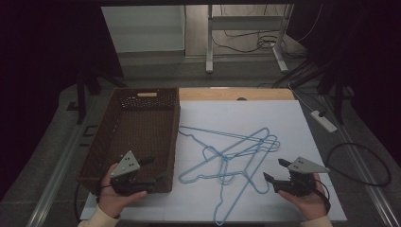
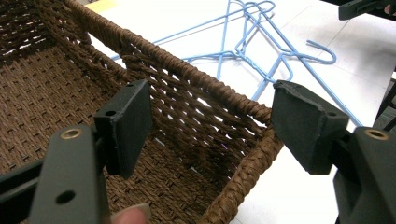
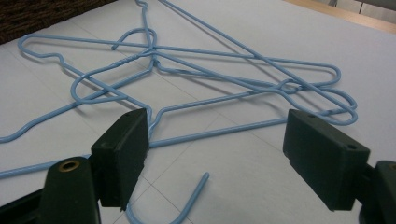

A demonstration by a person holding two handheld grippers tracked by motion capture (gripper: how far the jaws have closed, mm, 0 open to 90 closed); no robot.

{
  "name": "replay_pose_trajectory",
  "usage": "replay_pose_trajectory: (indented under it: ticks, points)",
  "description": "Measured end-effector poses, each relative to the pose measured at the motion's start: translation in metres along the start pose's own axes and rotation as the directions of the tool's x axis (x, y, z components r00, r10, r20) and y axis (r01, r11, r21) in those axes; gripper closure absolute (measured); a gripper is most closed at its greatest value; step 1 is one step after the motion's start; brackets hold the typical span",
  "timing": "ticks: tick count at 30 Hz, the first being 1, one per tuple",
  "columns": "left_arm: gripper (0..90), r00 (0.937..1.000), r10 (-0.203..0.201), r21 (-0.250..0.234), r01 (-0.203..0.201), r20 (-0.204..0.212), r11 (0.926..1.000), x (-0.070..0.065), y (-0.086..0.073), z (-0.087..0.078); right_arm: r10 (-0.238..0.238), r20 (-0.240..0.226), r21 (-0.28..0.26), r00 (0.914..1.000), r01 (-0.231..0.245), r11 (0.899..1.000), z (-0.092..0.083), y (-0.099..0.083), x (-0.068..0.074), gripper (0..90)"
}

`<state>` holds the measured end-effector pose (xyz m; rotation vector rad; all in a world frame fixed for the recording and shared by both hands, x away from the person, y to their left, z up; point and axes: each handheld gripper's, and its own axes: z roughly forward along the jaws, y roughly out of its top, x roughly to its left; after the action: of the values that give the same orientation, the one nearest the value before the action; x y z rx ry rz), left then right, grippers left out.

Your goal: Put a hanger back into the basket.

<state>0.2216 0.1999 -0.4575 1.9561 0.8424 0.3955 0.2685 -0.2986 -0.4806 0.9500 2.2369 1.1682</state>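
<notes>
Several light blue wire hangers [image 1: 231,153] lie tangled on the white table top [image 1: 283,118], right of a brown woven basket [image 1: 137,127]. My left gripper [image 1: 153,169] hovers over the basket's near right corner [image 2: 252,154], open, nothing between its pads. My right gripper [image 1: 276,170] is held at the right, just off the hangers [image 3: 210,79], open and empty, with a hanger hook [image 3: 187,205] lying below its jaws. In the left gripper view the hangers [image 2: 261,42] lie beyond the basket wall.
The basket's inside looks empty. A wooden strip [image 1: 236,93] borders the table's far edge. A white power strip [image 1: 324,120] and black cables [image 1: 364,165] lie on the floor at the right. Table legs [image 1: 209,42] stand behind.
</notes>
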Motion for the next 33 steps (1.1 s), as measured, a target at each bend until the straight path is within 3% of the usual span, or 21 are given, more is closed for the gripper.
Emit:
replay_pose_trajectory:
  ticks: [15, 23, 33]
  points:
    - [28.6, 0.9999, -0.014, -0.022, 0.014, 0.001, 0.9997, 0.001, 0.002, -0.004, -0.008, -0.023, 0.050, 0.9997, 0.009, 0.999, 0.008, 0.004, -0.002, 24.7]
    - [28.7, 0.9999, -0.017, -0.026, 0.017, -0.002, 0.9995, 0.003, 0.002, -0.006, -0.099, -0.040, 0.133, 0.9943, 0.103, 0.986, 0.023, 0.028, -0.004, 25.3]
    - [28.8, 0.9999, -0.015, -0.021, 0.014, -0.002, 0.9997, 0.003, 0.002, -0.005, -0.185, -0.087, 0.196, 0.9788, 0.199, 0.960, 0.053, 0.062, -0.008, 26.6]
